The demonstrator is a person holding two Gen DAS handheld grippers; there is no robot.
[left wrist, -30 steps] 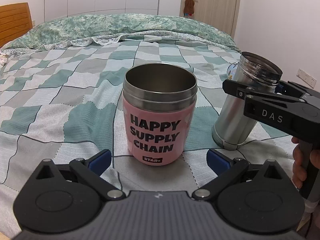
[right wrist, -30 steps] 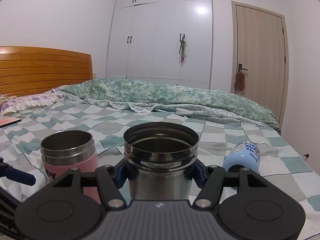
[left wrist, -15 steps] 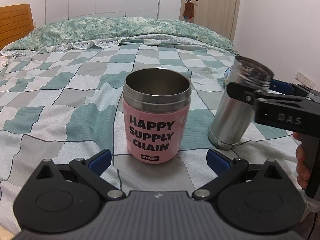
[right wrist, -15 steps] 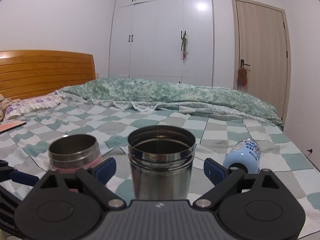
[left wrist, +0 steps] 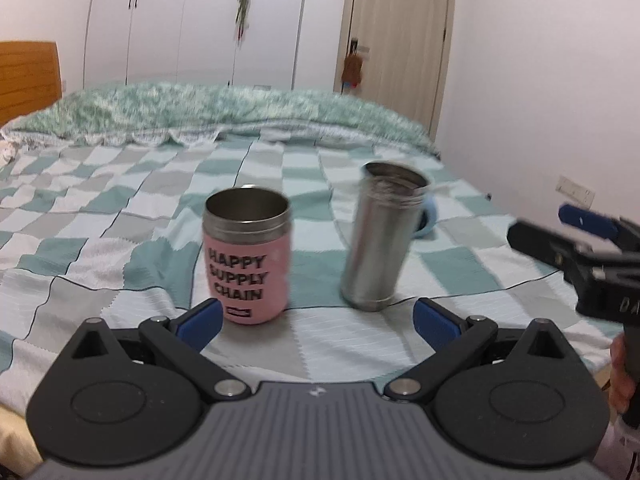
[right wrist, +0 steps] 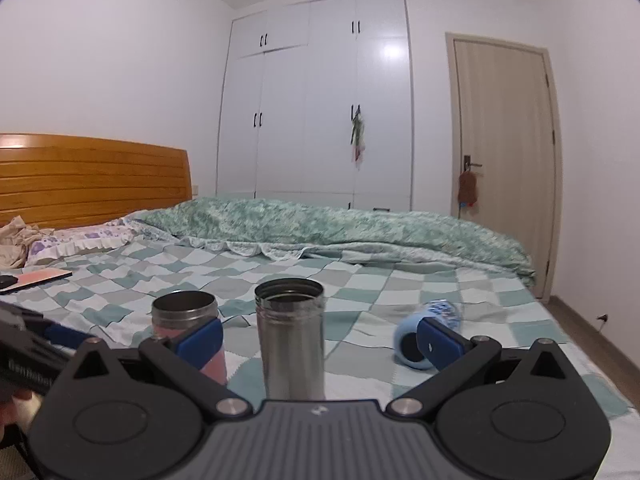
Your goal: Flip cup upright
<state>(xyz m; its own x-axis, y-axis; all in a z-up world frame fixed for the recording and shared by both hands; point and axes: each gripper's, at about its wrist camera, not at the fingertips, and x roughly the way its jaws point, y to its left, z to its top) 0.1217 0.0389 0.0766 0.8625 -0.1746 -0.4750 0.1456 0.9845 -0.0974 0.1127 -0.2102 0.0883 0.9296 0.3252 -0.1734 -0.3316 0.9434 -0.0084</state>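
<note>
A tall steel cup (left wrist: 378, 236) stands upright on the checked bedspread, its open mouth up, leaning slightly. Just beside it stands a shorter pink cup (left wrist: 247, 256) lettered HAPPY SUPPLY CHAIN, also mouth up. Beyond them a light blue cup (right wrist: 426, 330) lies on its side

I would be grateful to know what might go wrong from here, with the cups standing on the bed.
1. The steel cup is tall, narrow and leans slightly on the soft quilt; it might topple.
2. The blue cup lies on its side and may roll.
3. The right tool, jaws open, could clip the pink cup close beside the steel one.
</note>
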